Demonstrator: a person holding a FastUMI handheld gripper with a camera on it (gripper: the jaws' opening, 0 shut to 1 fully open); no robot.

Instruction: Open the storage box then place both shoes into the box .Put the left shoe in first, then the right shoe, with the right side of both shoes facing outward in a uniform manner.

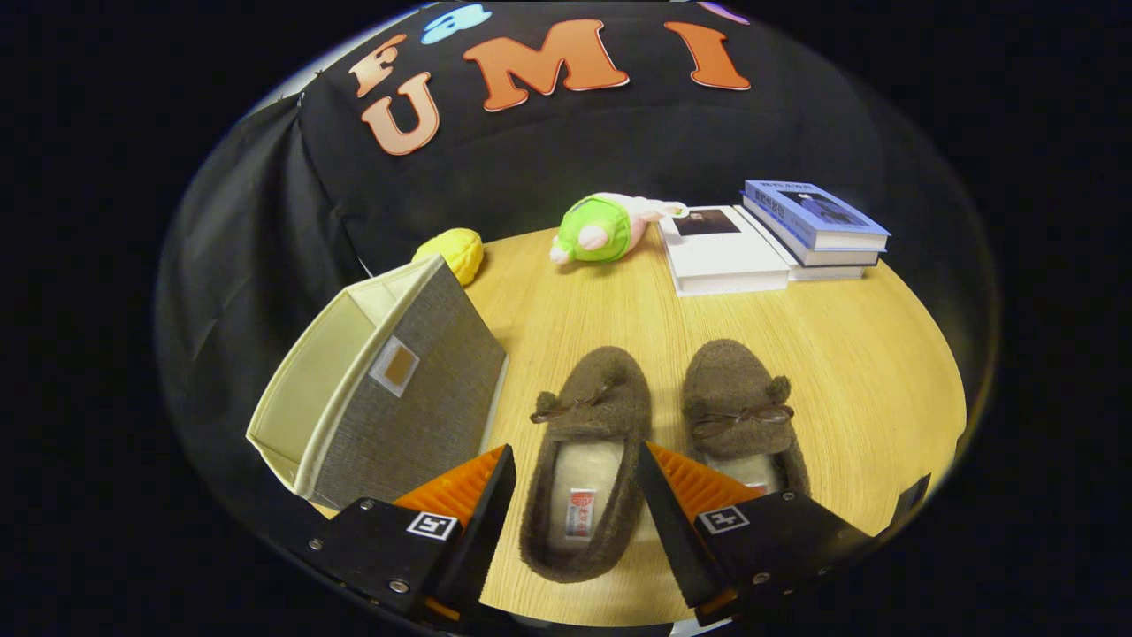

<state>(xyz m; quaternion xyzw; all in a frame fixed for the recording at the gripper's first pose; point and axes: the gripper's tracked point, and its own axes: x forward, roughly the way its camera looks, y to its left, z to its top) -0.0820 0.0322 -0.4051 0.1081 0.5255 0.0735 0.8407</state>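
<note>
The round wooden table (867, 354) spreads ahead, the open storage box (389, 389) lies tipped left of the fingers, and the gripper (575, 482) stands spread around the left shoe (588, 460), the right shoe (738, 407) just beside.

Gripper (575, 478) spread wide, straddling left shoe (584, 460); right shoe (738, 407) beside; storage box (389, 389) left, open.

Right shoe (738, 402) heel hidden behind gripper (575, 491) finger; storage box (380, 389) interior unseen — shoe insole label unreadable.
</note>
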